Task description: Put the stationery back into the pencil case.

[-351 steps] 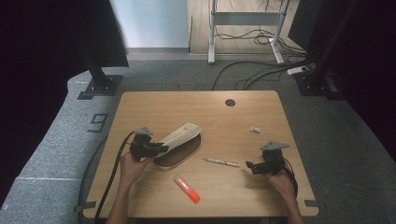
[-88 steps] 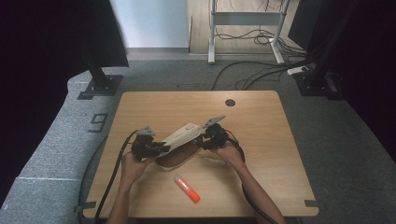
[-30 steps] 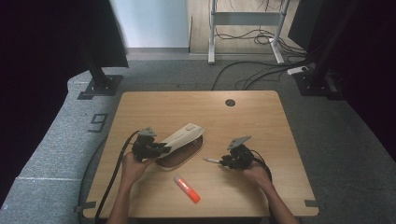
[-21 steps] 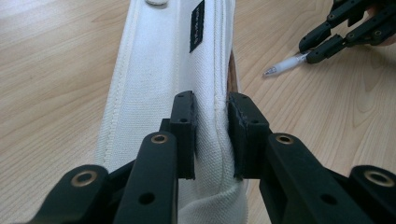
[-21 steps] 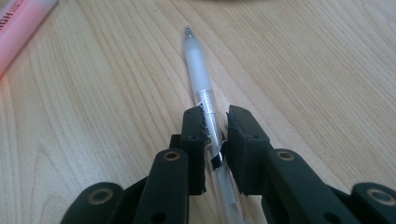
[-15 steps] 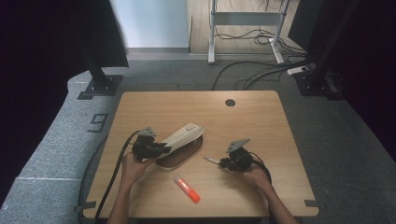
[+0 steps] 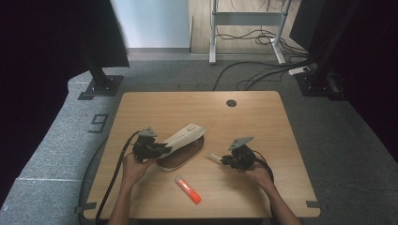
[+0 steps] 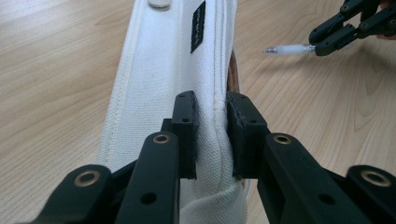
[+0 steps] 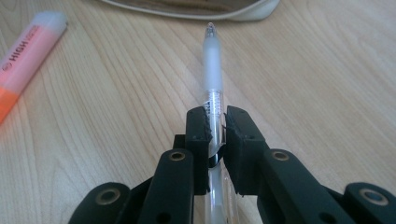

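Pen (image 9: 213,60) sits clamped in right tongs (image 9: 215,122), its rear end cut off; left tongs (image 8: 212,122) pinch the pouch (image 8: 168,70) flap, hiding its seam.

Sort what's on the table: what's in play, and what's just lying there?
In play: pencil case, flap pinched up by the left gripper; pen, clamped in the right gripper, tip toward the case.
Lying about: orange highlighter, near the table front edge.
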A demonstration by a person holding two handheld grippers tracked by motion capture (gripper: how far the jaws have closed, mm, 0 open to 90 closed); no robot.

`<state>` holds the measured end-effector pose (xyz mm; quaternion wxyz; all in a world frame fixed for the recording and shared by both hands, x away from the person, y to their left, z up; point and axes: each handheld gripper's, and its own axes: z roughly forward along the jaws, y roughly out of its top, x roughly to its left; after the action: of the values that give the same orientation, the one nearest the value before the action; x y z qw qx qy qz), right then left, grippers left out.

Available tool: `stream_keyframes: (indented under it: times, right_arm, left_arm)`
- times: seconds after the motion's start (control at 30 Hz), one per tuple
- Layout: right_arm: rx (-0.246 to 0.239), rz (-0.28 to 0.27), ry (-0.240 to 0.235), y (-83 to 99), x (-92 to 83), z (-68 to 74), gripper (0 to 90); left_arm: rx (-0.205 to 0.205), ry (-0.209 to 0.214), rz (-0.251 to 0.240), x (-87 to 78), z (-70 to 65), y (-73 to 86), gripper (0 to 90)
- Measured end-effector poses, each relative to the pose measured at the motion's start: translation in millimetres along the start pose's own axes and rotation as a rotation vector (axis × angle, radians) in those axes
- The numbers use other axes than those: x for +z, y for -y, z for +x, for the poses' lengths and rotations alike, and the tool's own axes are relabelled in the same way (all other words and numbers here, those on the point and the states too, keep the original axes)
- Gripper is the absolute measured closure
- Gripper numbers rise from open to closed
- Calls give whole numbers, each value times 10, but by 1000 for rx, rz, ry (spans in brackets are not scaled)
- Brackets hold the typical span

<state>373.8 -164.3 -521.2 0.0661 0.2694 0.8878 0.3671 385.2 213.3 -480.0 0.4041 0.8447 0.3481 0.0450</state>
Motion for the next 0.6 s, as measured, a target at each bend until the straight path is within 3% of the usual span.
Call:
stream_keyframes:
  times: [0.3,0.6]
  right_arm:
    - [-11,-12,-9,-168,-21,8,782]
    - [-31,-1,-23,-367,102,45,782]
  left_arm:
    - [-3,-5,-10,-8,-5,-4,749]
    - [-2,-10,-18,-7,-13,-8,753]
